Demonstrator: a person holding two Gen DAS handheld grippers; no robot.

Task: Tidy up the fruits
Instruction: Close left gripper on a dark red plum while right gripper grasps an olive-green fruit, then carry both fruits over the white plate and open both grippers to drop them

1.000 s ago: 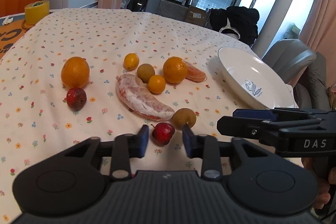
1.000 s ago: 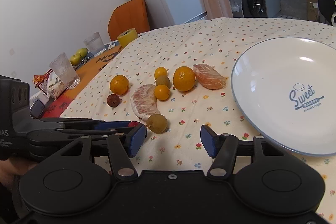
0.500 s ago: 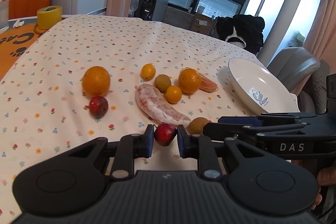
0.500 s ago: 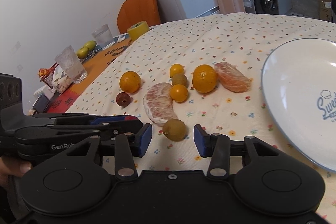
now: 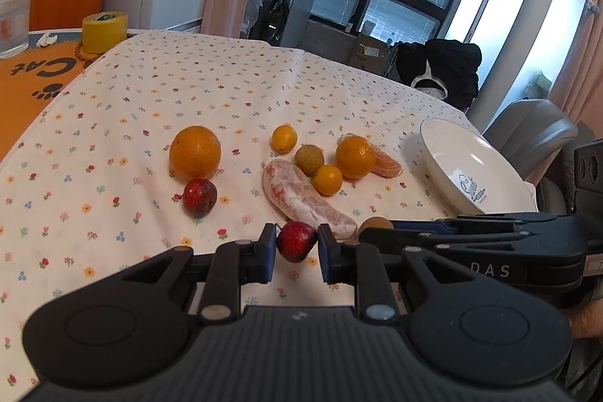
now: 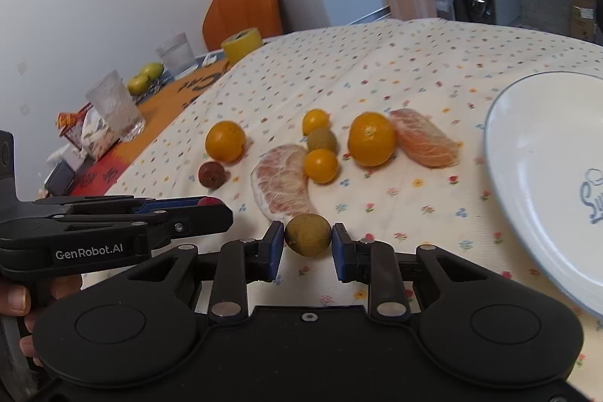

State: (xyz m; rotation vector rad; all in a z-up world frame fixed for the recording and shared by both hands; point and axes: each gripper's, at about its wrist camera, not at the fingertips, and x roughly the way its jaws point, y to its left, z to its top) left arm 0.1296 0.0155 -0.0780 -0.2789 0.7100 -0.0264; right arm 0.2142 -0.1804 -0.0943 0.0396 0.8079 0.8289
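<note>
Floral tablecloth point(image 5: 233, 93), laundry corner behind

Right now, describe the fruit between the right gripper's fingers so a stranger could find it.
On the floral tablecloth, left of the white plate, find the long pale pomelo segment. At its near tip, inside the right gripper, sits a small round fruit, dull olive-brown, unlike the bright oranges behind.

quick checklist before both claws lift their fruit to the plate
1. Left claw flanks the red fruit: ok.
2. Right claw flanks the brownish-green fruit: ok.
3. Pads firmly clamped on each fruit: cannot tell.
4. Plate bare and in view: ok.
5. Held fruits clear of the peeled pomelo segment: cannot tell; both sit close beside it.
6. Claws clear of each other: cannot tell; they overlap in view.
</note>
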